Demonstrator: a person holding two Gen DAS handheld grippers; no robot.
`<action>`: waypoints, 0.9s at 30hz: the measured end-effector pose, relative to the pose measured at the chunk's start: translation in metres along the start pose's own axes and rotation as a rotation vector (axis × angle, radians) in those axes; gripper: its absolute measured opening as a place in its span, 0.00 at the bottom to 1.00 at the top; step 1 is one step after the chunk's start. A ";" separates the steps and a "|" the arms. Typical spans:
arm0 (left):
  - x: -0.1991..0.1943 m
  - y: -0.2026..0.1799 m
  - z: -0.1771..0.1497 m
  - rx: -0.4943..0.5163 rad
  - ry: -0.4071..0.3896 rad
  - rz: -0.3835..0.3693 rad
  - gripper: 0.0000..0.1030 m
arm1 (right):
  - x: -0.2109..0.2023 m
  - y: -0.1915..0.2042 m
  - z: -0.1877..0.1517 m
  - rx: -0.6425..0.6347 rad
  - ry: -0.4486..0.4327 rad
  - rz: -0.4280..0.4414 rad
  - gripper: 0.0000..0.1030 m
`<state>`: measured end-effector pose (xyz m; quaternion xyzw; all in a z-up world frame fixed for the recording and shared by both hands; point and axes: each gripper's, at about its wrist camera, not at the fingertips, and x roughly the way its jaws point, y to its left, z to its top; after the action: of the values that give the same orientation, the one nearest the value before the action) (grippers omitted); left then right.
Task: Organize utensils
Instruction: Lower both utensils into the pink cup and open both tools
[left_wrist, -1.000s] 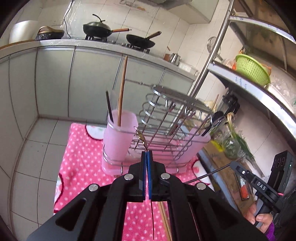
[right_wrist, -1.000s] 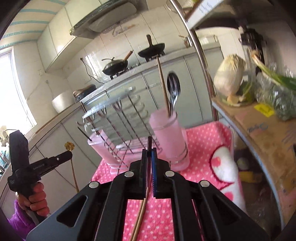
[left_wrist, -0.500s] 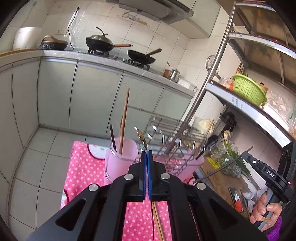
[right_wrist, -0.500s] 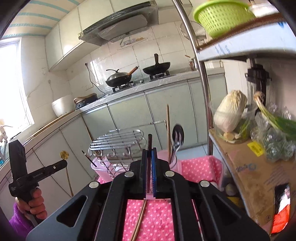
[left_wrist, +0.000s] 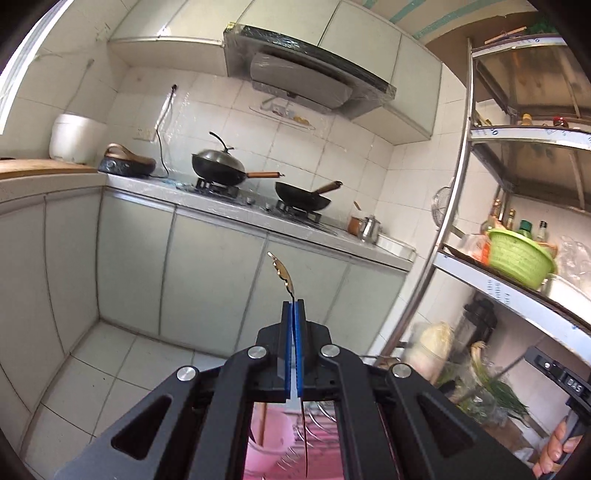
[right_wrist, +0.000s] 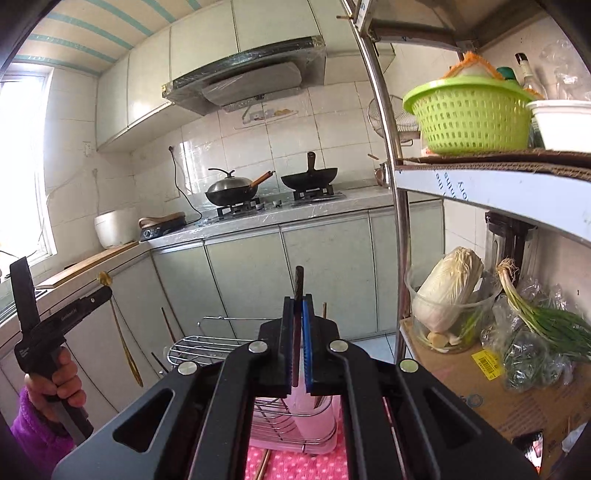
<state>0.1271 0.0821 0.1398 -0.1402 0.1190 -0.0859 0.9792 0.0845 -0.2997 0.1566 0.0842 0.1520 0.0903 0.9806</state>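
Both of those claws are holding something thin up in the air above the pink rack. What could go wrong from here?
1. The left gripper pinches a thin gold utensil near its top, its long end dangling; it might swing or slip out.
2. The right gripper holds a dark chopstick edge-on; lowering it, it may strike the wire rack and miss the pink cup.
3. That cup already holds utensils, so the chopstick could jam against them.
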 end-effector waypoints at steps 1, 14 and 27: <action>0.005 0.001 -0.002 0.004 -0.007 0.015 0.01 | 0.006 -0.002 -0.001 0.000 0.007 -0.005 0.05; 0.060 0.000 -0.065 0.106 -0.031 0.073 0.01 | 0.060 -0.017 -0.026 0.009 0.158 -0.032 0.05; 0.052 -0.001 -0.115 0.170 0.087 0.052 0.01 | 0.093 -0.018 -0.067 0.055 0.305 0.005 0.05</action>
<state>0.1472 0.0411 0.0217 -0.0493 0.1572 -0.0761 0.9834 0.1537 -0.2891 0.0642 0.0969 0.3015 0.1001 0.9432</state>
